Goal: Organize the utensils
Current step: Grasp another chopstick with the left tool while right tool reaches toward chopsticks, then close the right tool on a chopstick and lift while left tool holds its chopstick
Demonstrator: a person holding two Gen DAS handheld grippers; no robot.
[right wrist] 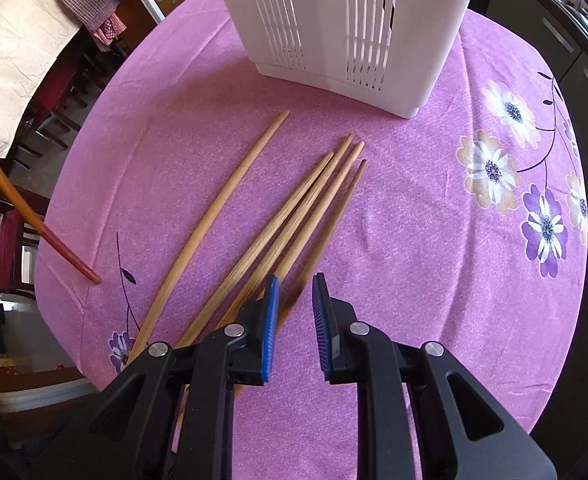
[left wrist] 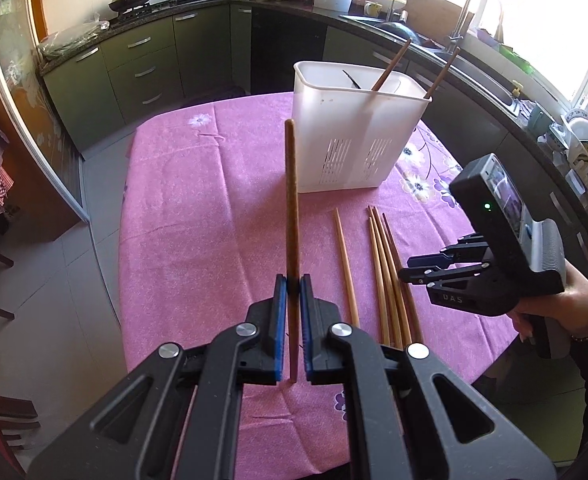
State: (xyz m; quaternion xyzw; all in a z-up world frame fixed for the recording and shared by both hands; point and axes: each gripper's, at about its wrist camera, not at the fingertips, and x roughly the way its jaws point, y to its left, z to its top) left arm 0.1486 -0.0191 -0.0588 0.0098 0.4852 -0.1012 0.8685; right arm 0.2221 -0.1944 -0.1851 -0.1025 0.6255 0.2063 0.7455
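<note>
- My left gripper [left wrist: 292, 284] is pinching 1 dark brown chopstick [left wrist: 292, 208] between its blue pads [left wrist: 280, 320]; the stick stands nearly upright, its lower end on or just above the pink tablecloth [left wrist: 198, 216], can't tell which.
- From the right wrist view that same chopstick [right wrist: 60, 246] comes in slanted at far left, tip down near the cloth.
- My right gripper [right wrist: 295, 282] has its jaws spread, nothing between them; it hovers over the near ends of the loose sticks.
- Ahead of the right gripper: 5 light wooden chopsticks [right wrist: 294, 216] flat on the cloth; 4 fan out touching, 1 single chopstick [right wrist: 218, 208] lies apart to the left.
- White slotted utensil holder [left wrist: 353, 136] stands beyond them, ahead and slightly right of my left gripper, with 2 brown sticks [left wrist: 389, 66] leaning inside.
- Right gripper [left wrist: 407, 270] shows to the right of my left one, above the loose sticks.
</note>
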